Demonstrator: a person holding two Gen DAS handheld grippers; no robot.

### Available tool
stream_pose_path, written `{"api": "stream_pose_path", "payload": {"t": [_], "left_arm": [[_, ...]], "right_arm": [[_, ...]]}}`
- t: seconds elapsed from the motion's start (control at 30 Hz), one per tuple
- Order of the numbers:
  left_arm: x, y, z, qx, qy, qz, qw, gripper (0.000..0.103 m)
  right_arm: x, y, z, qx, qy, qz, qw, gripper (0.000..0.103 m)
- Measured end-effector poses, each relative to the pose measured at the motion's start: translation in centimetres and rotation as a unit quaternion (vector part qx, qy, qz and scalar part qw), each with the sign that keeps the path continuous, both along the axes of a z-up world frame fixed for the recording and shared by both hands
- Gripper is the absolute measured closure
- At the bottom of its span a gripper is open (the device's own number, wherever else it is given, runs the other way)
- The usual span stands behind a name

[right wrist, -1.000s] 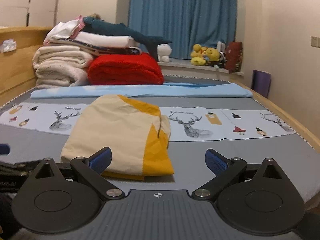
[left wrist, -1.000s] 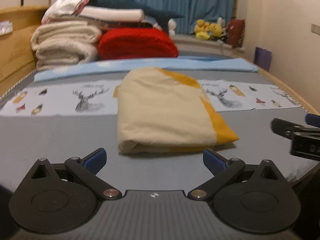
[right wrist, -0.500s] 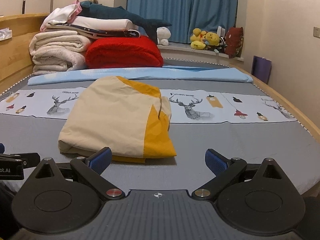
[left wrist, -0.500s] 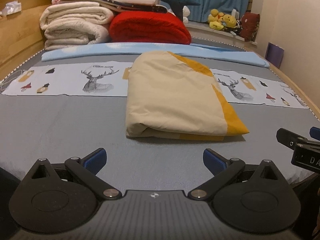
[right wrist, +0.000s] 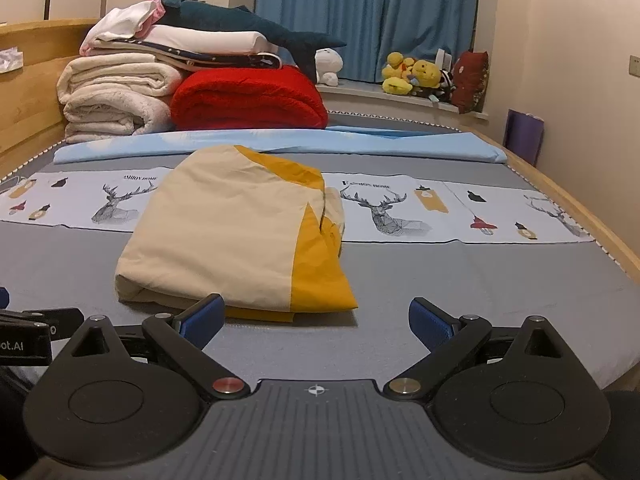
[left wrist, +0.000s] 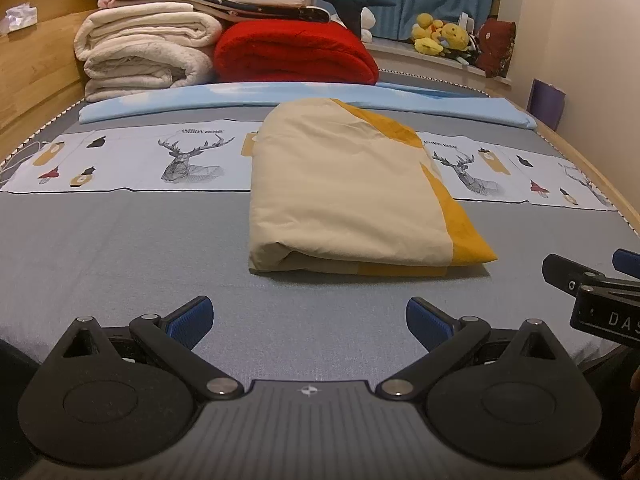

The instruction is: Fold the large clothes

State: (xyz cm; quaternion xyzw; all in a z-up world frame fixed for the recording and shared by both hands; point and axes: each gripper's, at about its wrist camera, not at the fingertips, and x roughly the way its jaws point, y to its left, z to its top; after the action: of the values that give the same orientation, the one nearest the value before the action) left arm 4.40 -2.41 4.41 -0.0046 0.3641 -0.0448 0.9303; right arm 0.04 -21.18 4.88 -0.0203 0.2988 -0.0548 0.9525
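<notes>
A cream and mustard-yellow garment [left wrist: 348, 192] lies folded in a neat rectangle on the grey bed [left wrist: 120, 248]; it also shows in the right wrist view [right wrist: 236, 232]. My left gripper [left wrist: 308, 318] is open and empty, held above the bed's front part, short of the garment's near edge. My right gripper [right wrist: 316, 318] is open and empty, just in front of the garment's near right corner. The right gripper's tip shows at the right edge of the left wrist view [left wrist: 592, 292].
Stacked cream blankets [left wrist: 148, 52], a red blanket [left wrist: 296, 56] and a blue plush shark [right wrist: 248, 28] sit at the far end. A light blue cloth [left wrist: 304, 96] and a deer-print strip [left wrist: 128, 160] lie across the bed. Wooden bed rail [right wrist: 580, 204] on the right.
Both grippers have risen and tilted down a little, so the folded garment sits lower and fuller in view. The garment has not moved. Both grippers stay open.
</notes>
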Motion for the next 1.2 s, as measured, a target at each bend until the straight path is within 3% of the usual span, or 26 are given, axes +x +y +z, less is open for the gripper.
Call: {"api": "stream_pose_path", "payload": {"t": [1.2], "left_arm": [[-0.1,-0.39,-0.28,0.004,-0.005,-0.014,0.9999,0.0]], "right_arm": [[0.24,0.58,-0.23,-0.002,0.001,0.011,1.0,0.005]]}}
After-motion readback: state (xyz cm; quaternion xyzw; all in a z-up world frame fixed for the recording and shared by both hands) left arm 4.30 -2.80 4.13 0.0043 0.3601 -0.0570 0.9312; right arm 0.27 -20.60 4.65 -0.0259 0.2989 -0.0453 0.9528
